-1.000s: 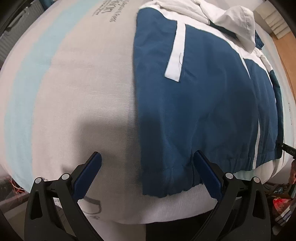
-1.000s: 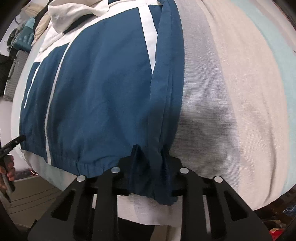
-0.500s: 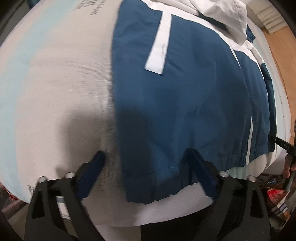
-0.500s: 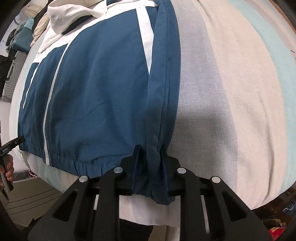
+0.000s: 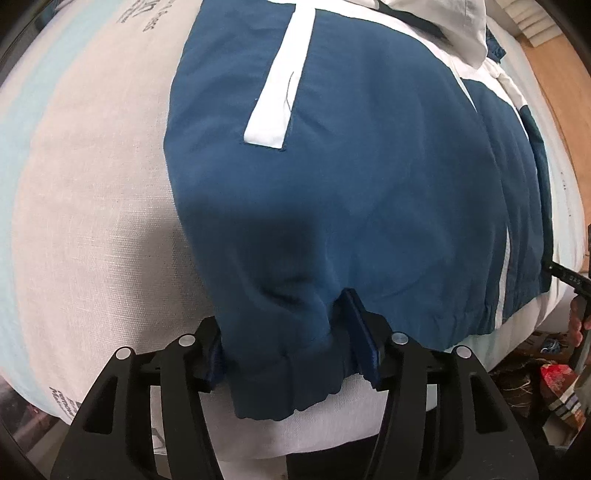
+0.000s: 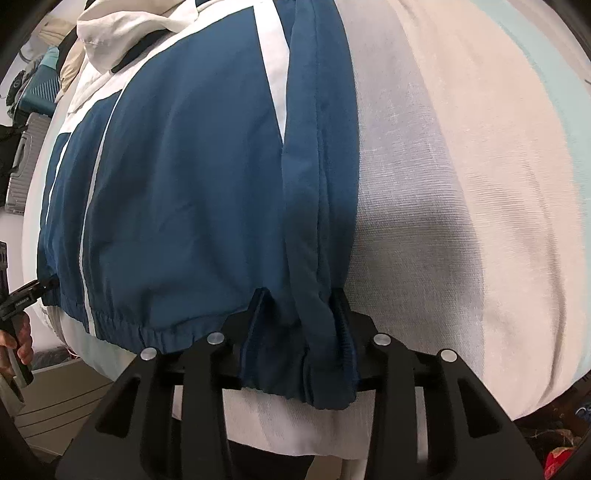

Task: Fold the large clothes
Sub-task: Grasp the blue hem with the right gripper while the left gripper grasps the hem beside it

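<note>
now, through the left wrist view, the blue jacket (image 5: 351, 192) is seen spread flat on the striped bed cover (image 5: 85, 192), its long axis running away from the camera toward the pale hood (image 5: 443, 33) at the far end. the left gripper (image 5: 291, 354) is planted at the near hem corner, its jaws closing, with the elastic hem (image 5: 280, 369) bunched between them. the pads are not yet clearly pressed on the cloth.

over to the right wrist view: the right gripper (image 6: 301, 332) is set at the opposite hem corner (image 6: 325, 369), jaws opening, the folded edge sitting loosely between them. the jacket body lies ahead of and between both grippers, so each corner is nearest to its own hand. a hem-to-hood fold looks likely.
</note>
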